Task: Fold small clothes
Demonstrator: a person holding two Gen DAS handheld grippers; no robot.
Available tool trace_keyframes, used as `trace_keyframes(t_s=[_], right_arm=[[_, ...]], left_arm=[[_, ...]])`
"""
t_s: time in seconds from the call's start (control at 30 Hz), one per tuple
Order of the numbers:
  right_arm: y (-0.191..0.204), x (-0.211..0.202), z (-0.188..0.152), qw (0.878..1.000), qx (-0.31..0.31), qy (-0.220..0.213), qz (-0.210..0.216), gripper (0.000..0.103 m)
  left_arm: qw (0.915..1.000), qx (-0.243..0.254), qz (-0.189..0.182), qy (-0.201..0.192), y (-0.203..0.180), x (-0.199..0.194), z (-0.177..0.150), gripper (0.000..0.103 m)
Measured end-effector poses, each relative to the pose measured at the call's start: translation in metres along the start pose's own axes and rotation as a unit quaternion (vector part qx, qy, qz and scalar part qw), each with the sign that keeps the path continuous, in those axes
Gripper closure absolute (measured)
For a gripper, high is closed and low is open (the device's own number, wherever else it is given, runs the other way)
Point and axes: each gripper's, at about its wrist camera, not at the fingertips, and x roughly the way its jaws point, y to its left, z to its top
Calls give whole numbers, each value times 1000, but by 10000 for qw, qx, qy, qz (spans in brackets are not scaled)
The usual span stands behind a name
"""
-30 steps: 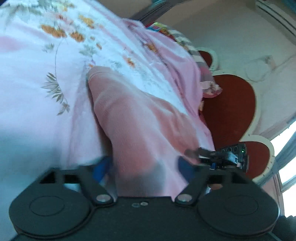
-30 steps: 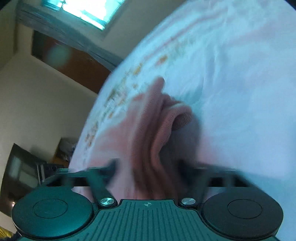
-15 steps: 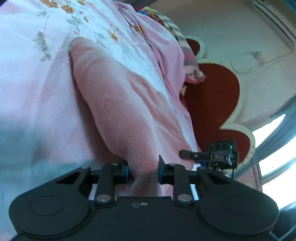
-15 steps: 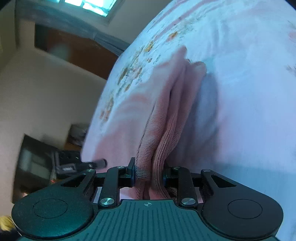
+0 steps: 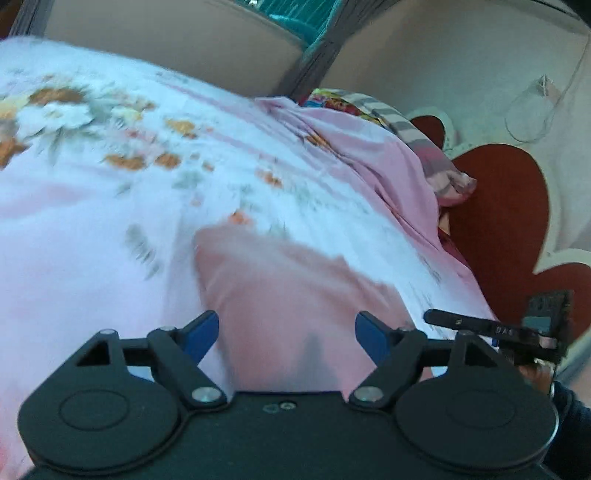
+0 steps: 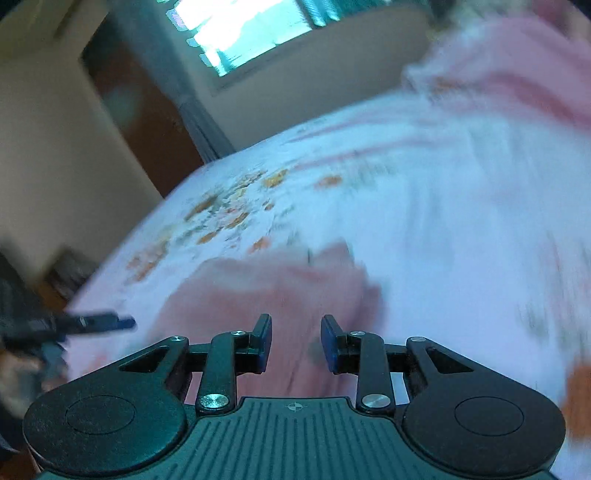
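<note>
A small pink knitted garment [image 5: 288, 280] lies flat on the floral pink bed sheet [image 5: 92, 221]. My left gripper [image 5: 286, 328] hovers just above the garment's near edge. Its blue pads stand wide apart, its jaws are opening, and nothing is pinched. In the right wrist view the same garment [image 6: 266, 288] lies under my right gripper [image 6: 295, 336]. Those jaws are opening too, with a narrow gap and no cloth gripped between the pads. Each gripper shows in the other's view: the right one [image 5: 498, 328] at the right, the left one [image 6: 92, 321] at the left.
A red padded headboard with a white rim [image 5: 506, 221] stands at the bed's right side, with a crumpled pink cover and a striped pillow [image 5: 424, 147] against it. A window [image 6: 240, 29] and a brown door [image 6: 140, 122] lie beyond the bed. The sheet [image 6: 443, 203] stretches far to the right.
Half a second ago both grippers pinched the bunched garment. Both have since let go, opened and lifted, and the garment now lies spread flat on the sheet.
</note>
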Motion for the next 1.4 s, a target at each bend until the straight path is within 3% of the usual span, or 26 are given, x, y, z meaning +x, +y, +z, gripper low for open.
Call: trace_keyframes(t_s=[0.07, 0.13, 0.17, 0.3, 0.43, 0.53, 0.57, 0.6, 0.7, 0.73, 0.77, 0.87, 0.97, 1.03, 1.13, 1.33, 1.4], right_arm=[[6, 30, 6, 9993, -272, 137, -238, 72], [-2, 68, 1, 9951, -413, 466, -767, 74], [-13, 87, -2, 9919, -355, 659, -1029, 79], [-32, 79, -2, 9924, -349, 543, -1044, 79], [-8, 21, -14, 9952, -487, 131, -837, 79], [12, 8, -43, 9946, -586, 402, -763, 79], [17, 16, -54, 9914, -666, 591, -960, 64], [17, 21, -61, 9885, -683, 648, -1186, 54], [22, 7, -51, 9864, -273, 645, -1484, 44], [29, -8, -49, 9865, -222, 465, -1552, 31], [37, -29, -50, 9874, -223, 201, -1553, 3], [64, -91, -71, 9850, -472, -590, -1549, 0], [86, -126, -96, 9805, -744, -887, -1586, 0], [100, -155, -115, 9756, -797, -1161, -1683, 0], [115, -193, -139, 9736, -742, -1313, -1715, 0], [137, -224, -167, 9733, -493, -1304, -1823, 0], [145, -227, -173, 9717, -459, -1241, -1956, 0]], left_arm=[[9994, 172, 302, 20, -9, 30, 8, 28], [9905, 673, 1161, 305, -14, 63, 5, 23], [9855, 786, 1411, 518, -13, 79, 0, 23], [9890, 682, 1285, 281, -8, 60, -4, 25], [9868, 900, 1343, -29, -22, 15, -26, 24], [9849, 923, 1459, 128, -33, 15, -53, 20], [9840, 865, 1556, 110, -36, 22, -58, 13], [9833, 721, 1668, 85, -37, 25, -58, 12], [9736, 793, 2139, -6, -62, 10, -52, 13], [9681, 990, 2295, -176, -76, -2, -55, 12], [9607, 1187, 2478, -394, -92, -19, -64, 9], [9370, 1774, 2931, -682, -127, -49, -98, 8], [9410, 1633, 2887, -672, -143, -70, -126, 8], [9382, 1590, 2877, -1080, -162, -98, -144, 8], [9342, 1644, 2852, -1376, -184, -136, -164, 8], [9274, 1848, 3048, -1138, -208, -160, -190, 8], [9320, 1671, 2993, -1176, -208, -164, -193, 8]])
